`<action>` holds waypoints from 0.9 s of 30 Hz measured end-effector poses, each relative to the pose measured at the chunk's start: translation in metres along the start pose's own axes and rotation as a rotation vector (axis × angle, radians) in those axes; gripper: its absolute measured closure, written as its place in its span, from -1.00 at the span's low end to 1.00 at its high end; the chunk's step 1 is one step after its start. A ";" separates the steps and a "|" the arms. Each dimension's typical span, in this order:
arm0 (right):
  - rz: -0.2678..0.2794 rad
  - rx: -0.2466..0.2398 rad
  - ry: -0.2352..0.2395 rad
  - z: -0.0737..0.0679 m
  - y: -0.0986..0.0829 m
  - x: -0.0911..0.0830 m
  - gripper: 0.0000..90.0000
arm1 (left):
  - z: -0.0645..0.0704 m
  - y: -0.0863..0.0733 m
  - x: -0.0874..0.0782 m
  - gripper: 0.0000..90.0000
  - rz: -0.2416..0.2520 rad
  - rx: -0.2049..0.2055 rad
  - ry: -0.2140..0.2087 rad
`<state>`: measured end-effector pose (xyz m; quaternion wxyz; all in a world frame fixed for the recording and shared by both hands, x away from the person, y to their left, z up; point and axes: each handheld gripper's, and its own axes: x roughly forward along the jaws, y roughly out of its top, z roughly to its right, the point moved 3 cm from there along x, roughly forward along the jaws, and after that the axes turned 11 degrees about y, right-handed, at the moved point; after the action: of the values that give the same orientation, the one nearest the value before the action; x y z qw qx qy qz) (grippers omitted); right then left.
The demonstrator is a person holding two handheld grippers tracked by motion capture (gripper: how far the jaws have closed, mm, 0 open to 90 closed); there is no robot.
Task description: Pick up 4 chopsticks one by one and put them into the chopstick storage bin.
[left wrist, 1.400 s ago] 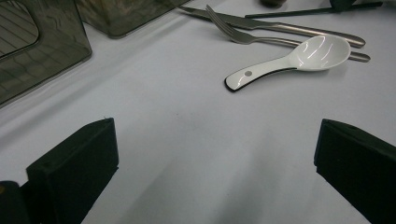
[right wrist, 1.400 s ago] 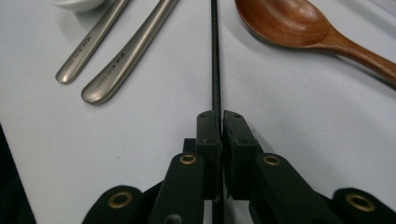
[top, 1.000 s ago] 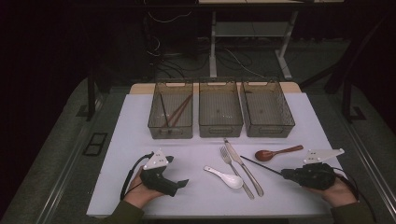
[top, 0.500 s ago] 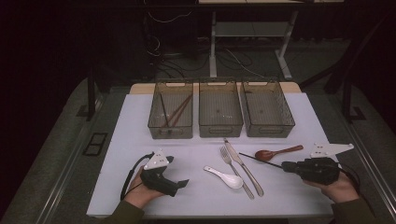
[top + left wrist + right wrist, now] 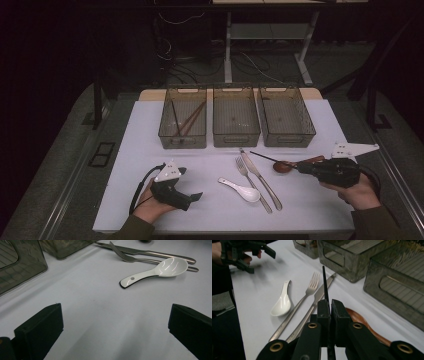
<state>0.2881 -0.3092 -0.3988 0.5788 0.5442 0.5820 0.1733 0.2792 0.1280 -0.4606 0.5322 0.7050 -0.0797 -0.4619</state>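
Observation:
My right gripper (image 5: 302, 168) hovers at the right of the white table, shut on a thin black chopstick (image 5: 272, 159) that points left over the table. In the right gripper view the chopstick (image 5: 325, 287) sticks out from between the closed jaws of that gripper (image 5: 330, 307). A brown wooden spoon (image 5: 286, 165) lies just under it. My left gripper (image 5: 194, 197) rests at the front left, open; in its own view the left gripper (image 5: 115, 330) holds nothing.
A white ceramic spoon (image 5: 243, 189), a fork (image 5: 251, 182) and a knife (image 5: 261, 176) lie in the middle of the table. Three dark mesh bins stand at the back: the left bin (image 5: 165, 131) holds chopsticks, then the middle bin (image 5: 236, 137) and right bin (image 5: 287, 140).
My right gripper has shifted a little away from the person and to the right, with the chopstick still in it. The left gripper has stayed put.

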 end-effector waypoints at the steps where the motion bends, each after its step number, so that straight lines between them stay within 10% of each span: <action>1: 0.000 -0.002 -0.002 0.000 0.002 0.001 0.89 | 0.000 0.000 0.000 -1.00 0.000 0.000 0.000; 27: 0.039 -0.061 -0.015 0.015 0.073 0.054 0.89 | -0.002 0.000 0.000 -1.00 0.001 0.003 -0.001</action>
<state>0.3470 -0.2459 -0.3684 0.5958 0.5390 0.5614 0.1983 0.2803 0.1294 -0.4610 0.5316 0.7054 -0.0811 -0.4619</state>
